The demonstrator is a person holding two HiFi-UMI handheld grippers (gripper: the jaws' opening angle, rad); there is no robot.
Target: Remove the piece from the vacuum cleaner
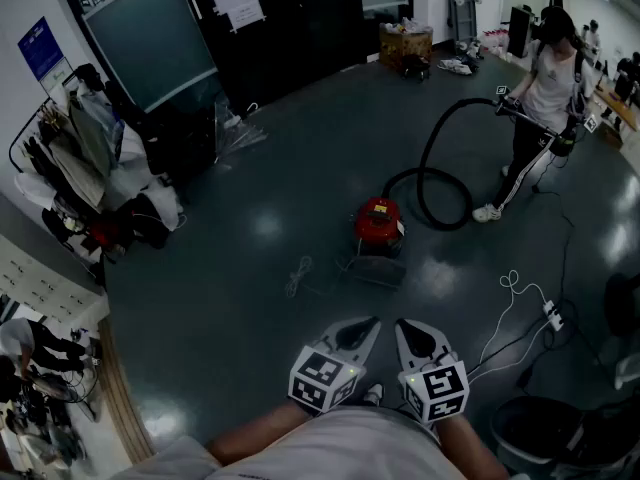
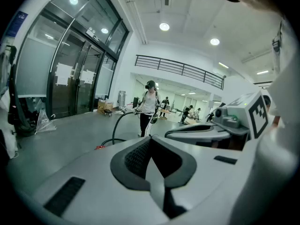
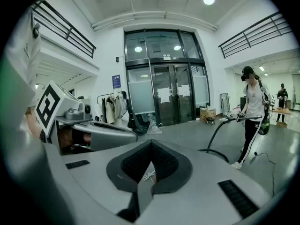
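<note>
A red vacuum cleaner [image 1: 380,220] stands on the dark floor, well ahead of me. Its black hose [image 1: 440,158] loops right to another person [image 1: 545,98], who holds the wand end. A flat grey piece [image 1: 378,268] lies on the floor just in front of the vacuum. My left gripper [image 1: 371,322] and right gripper [image 1: 403,325] hang side by side near my body, far from the vacuum. Both are shut with nothing between the jaws. The left gripper [image 2: 151,138] points toward the person and hose [image 2: 117,125]. Beyond the right gripper [image 3: 151,142] are the hose [image 3: 216,132] and glass doors.
A white cable and power strip [image 1: 552,317] lie on the floor to the right, a loose cord [image 1: 298,274] left of the vacuum. A clothes rack [image 1: 75,158] and clutter line the left wall. A dark chair [image 1: 545,430] sits at bottom right, a loaded cart [image 1: 405,44] far back.
</note>
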